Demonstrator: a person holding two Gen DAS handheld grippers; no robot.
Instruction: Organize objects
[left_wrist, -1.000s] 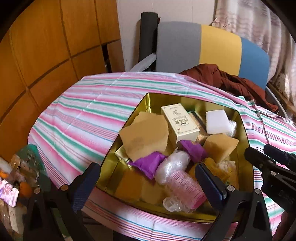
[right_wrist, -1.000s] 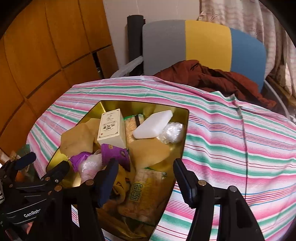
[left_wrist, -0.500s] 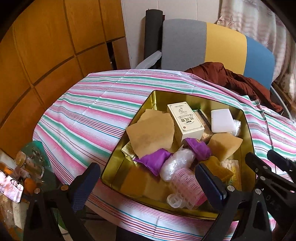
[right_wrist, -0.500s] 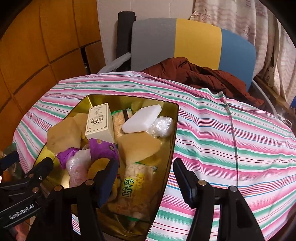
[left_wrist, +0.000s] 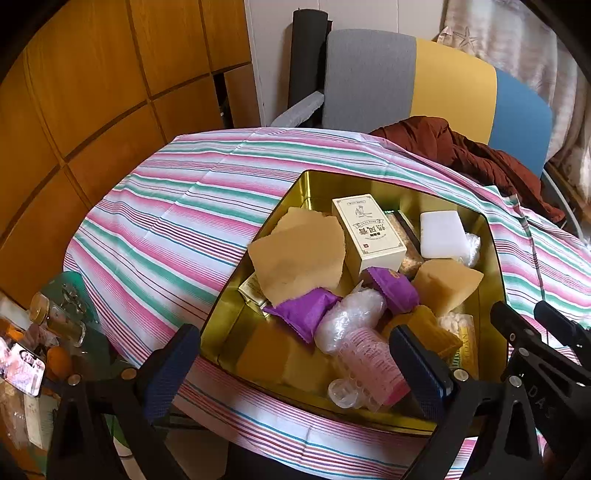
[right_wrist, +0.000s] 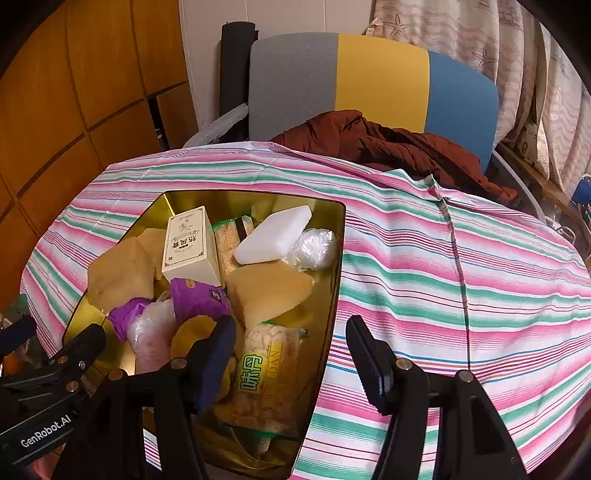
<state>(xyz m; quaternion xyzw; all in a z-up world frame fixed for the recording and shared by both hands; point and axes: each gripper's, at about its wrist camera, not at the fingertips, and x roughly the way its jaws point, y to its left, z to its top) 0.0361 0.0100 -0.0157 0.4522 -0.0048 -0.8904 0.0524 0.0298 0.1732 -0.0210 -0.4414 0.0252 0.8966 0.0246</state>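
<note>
Showing only in the right view: snack packet (right_wrist: 258, 373), "WEI DAN", inside gold tin (right_wrist: 334, 295) on striped cloth (right_wrist: 480, 277). Left gripper (left_wrist: 295, 363) and right gripper (right_wrist: 291, 354) gaped wide, empty.

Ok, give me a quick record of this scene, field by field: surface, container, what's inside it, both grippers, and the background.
surface: table under a pink, green and white striped cloth
container: gold metal tin, lid off, on the cloth
contents: cream cardboard box, white foam block, tan sponge pieces, purple wrappers, green-labelled snack bag
left gripper: open, empty, above the tin's near edge
right gripper: open, empty, above the tin's right rim
background: grey, yellow and blue chair with a brown garment
</note>
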